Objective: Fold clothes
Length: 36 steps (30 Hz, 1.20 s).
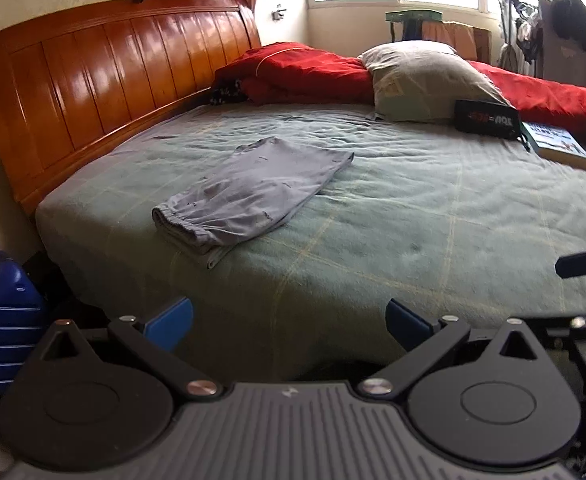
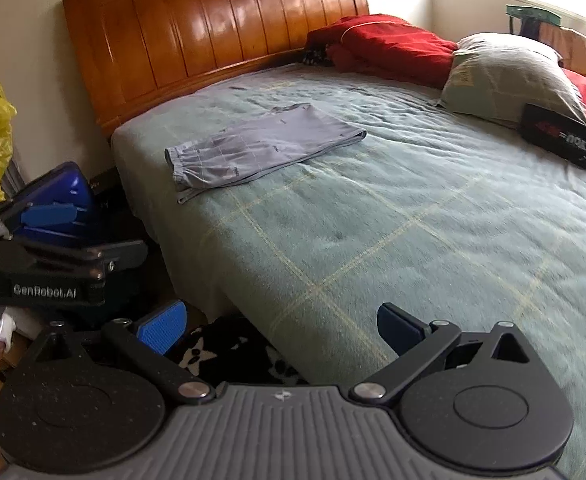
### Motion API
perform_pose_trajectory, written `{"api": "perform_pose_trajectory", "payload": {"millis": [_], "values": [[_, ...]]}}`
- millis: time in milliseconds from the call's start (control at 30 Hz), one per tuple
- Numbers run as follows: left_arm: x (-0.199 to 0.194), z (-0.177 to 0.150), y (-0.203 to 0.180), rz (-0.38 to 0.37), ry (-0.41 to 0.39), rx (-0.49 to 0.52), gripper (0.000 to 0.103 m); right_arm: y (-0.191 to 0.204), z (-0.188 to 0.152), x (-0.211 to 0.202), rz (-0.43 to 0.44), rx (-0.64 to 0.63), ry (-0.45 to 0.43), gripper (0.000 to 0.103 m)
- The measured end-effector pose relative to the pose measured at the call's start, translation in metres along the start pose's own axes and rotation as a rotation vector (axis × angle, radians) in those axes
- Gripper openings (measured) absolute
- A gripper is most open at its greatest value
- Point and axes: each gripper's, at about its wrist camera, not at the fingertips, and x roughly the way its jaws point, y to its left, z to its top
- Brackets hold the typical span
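We see the bed [image 1: 413, 220] first, covered in a pale green checked blanket [image 2: 413, 208] and backed by a glossy wooden headboard [image 1: 113, 68]. A red quilt [image 1: 305, 68] is bunched along the far side, with a grey pillow [image 1: 425, 80] resting against it. A blue suitcase [image 1: 1, 320] stands on the floor beside the bed, below the headboard end.

The folded grey trousers [image 1: 253, 192] lie flat on the blanket near the corner closest to the headboard, elastic waistband toward the bed edge, touched by neither gripper.

Near the pillow sit a black pouch [image 1: 487, 116] and, just beside it, a book [image 1: 557, 144].

Our left gripper [image 1: 289, 322] hangs off the near edge of the bed, its blue-padded fingers spread wide with nothing between them. Our right gripper [image 2: 279, 326] is likewise held at the bed's edge, fingers well apart and holding nothing; both are well clear of the trousers.
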Motion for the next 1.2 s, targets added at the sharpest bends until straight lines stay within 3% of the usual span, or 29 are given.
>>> {"api": "perform_pose_trajectory", "payload": {"millis": [333,1200], "values": [[-0.017,-0.013,-0.008,-0.016,0.002,0.007,0.102,0.018,-0.018,-0.020,-0.016,-0.052,-0.010,0.103],[-0.019,-0.013,-0.013,-0.042,0.011,0.000,0.102,0.018,-0.019,-0.024,-0.016,-0.065,-0.042,0.103]]}}
